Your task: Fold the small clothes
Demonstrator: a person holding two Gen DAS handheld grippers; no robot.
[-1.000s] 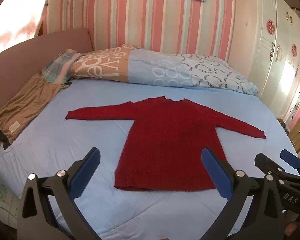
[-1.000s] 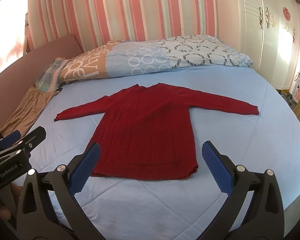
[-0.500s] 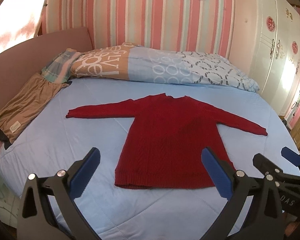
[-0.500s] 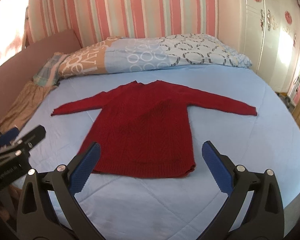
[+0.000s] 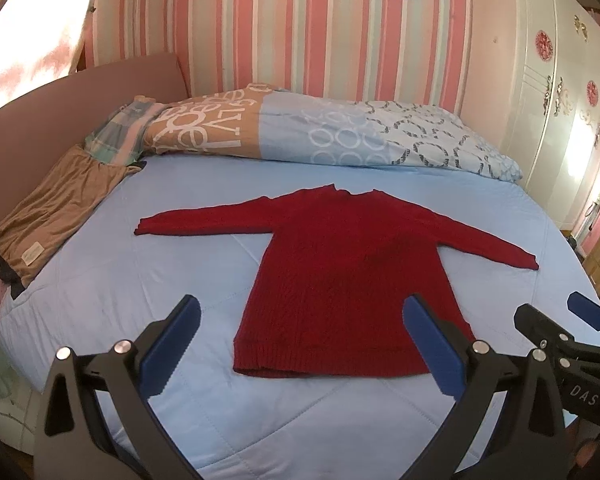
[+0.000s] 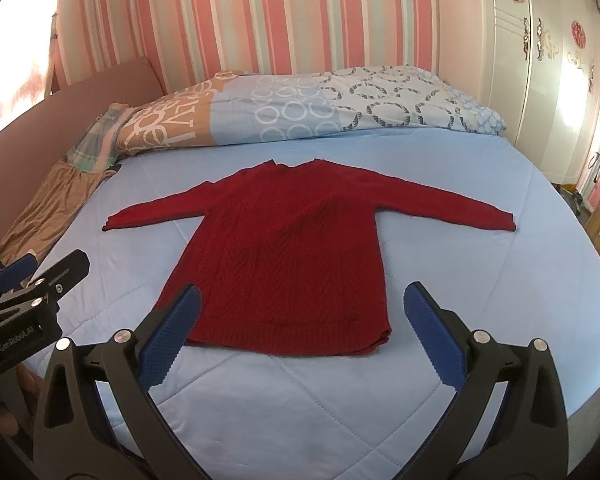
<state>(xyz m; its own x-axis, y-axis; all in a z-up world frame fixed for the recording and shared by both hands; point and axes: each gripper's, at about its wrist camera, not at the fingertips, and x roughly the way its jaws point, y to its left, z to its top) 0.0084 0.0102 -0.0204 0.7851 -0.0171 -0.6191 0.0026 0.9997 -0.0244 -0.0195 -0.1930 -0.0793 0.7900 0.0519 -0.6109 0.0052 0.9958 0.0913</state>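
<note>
While both claws gape empty — left claw [image 5: 300, 344], right claw [image 6: 300, 340] — the sweater [image 5: 340, 280] lies flat just beyond.

Item: dark red cable-knit long-sleeved sweater [image 5: 340, 280] [image 6: 284, 256]. Unfolded, lying flat on light blue quilted bed sheet [image 5: 100, 280], both sleeves spread outward, neckline toward the pillows, ribbed hem nearest the cameras.

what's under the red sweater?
The red sweater lies flat, sleeves spread, directly on the light blue quilt, which shows all around it. Whatever might lie beneath the sweater's body is covered; no bulge suggests anything. Both grippers are open, above the near edge.
</note>
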